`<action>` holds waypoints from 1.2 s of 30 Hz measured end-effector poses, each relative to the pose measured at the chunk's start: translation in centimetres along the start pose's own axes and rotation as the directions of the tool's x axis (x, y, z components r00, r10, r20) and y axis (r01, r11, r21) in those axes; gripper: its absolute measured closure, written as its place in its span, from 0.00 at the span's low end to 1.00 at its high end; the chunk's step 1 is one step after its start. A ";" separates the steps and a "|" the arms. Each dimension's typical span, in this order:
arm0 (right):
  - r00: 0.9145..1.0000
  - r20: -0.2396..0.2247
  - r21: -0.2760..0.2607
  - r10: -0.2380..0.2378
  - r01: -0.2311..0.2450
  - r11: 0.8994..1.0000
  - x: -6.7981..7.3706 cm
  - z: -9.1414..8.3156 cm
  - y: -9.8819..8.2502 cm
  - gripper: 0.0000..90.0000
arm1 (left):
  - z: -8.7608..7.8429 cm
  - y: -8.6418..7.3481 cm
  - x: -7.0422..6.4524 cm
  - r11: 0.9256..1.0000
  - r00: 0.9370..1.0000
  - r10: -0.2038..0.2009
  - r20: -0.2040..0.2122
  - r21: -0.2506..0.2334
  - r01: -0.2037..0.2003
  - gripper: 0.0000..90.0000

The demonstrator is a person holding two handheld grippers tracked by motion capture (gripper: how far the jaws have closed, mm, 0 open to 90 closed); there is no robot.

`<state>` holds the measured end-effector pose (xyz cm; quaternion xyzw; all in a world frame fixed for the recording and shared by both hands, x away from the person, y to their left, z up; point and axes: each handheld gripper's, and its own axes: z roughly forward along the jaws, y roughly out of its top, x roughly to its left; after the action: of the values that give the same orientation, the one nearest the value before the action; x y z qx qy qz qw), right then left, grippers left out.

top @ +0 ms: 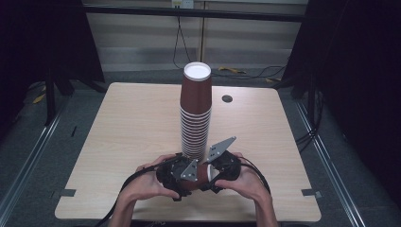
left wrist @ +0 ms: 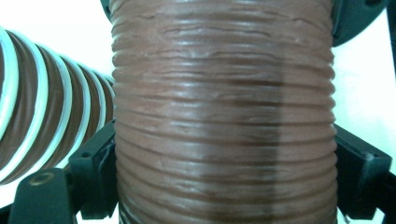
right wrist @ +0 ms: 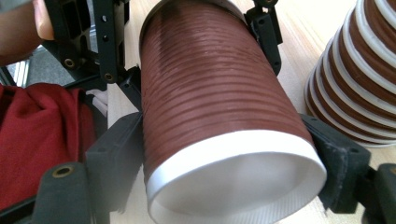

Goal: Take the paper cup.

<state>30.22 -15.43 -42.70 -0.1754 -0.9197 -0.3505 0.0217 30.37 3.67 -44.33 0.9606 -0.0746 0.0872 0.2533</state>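
Cup stack (top: 196, 113) mid-table (top: 127, 123); 1 cup (top: 202, 174) before it, apparently sideways, between 2 grippers.

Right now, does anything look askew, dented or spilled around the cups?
Nothing spilled or visibly damaged. The single ribbed cup lies on its side between both grippers, left gripper and right gripper each clamped on it. The stack of inverted cups stands upright on the table behind.

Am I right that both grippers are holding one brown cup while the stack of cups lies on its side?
Not quite: the high view shows the stack of cups standing upright. Both the left gripper and right gripper do hold one brown cup.
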 end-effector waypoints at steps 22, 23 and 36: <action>0.999 -0.023 -0.062 -0.023 0.022 0.998 0.0 -0.9 -0.1 0.26 | -1.5 -1.7 0.5 0.964 0.996 -0.073 0.061 -0.251 0.086 0.13; 1.000 -0.027 -0.063 -0.017 0.015 0.998 0.0 -0.9 -0.2 0.26 | -1.5 -1.7 0.6 0.964 0.996 -0.066 0.063 -0.254 0.080 0.14; 1.000 -0.006 -0.095 -0.010 0.009 0.995 -0.1 -1.3 -0.3 0.26 | -2.0 -2.2 1.0 0.933 0.995 -0.092 0.045 -0.345 0.102 0.13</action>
<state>30.07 -16.48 -41.89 -0.1705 -0.9029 -0.3944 0.0149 31.52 6.47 -43.42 0.9046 -0.0449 0.0465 0.4214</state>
